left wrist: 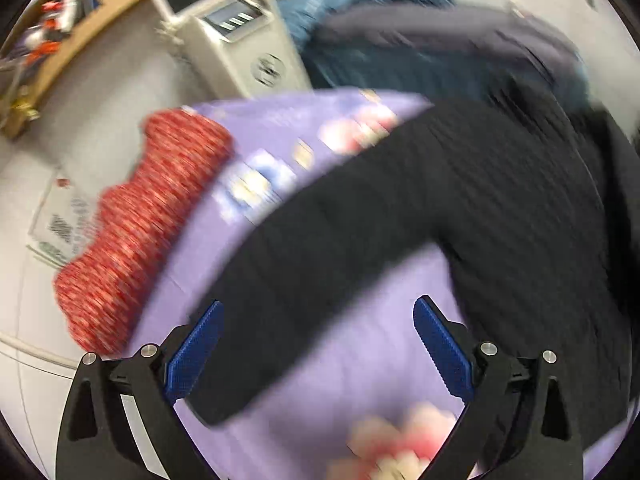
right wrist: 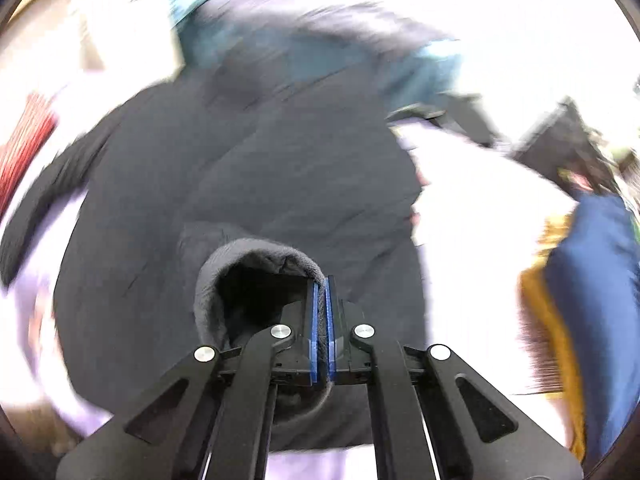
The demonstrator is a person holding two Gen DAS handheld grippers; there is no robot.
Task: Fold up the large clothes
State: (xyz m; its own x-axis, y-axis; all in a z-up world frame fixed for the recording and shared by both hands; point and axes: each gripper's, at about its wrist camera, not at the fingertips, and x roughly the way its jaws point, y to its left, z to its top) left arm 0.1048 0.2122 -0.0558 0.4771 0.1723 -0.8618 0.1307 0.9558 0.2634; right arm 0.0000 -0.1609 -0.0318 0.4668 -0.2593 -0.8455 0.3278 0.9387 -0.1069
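A large black garment (left wrist: 500, 208) lies on a purple patterned sheet (left wrist: 360, 360). One long black sleeve (left wrist: 304, 264) stretches toward me in the left wrist view, its end passing between the fingers of my left gripper (left wrist: 320, 320), which is open and holds nothing. In the right wrist view the garment's body (right wrist: 248, 168) fills the middle. My right gripper (right wrist: 322, 284) is shut on the fleecy cuff of a sleeve (right wrist: 256, 260), whose opening curls to the left of the pads. Both views are blurred.
A red patterned cloth (left wrist: 136, 232) lies at the sheet's left edge. A teal garment (left wrist: 360, 12) and a grey one (left wrist: 460, 36) are piled behind. A white machine with a screen (left wrist: 224, 20) stands beyond. Blue and mustard cloth (right wrist: 592, 300) lies at right.
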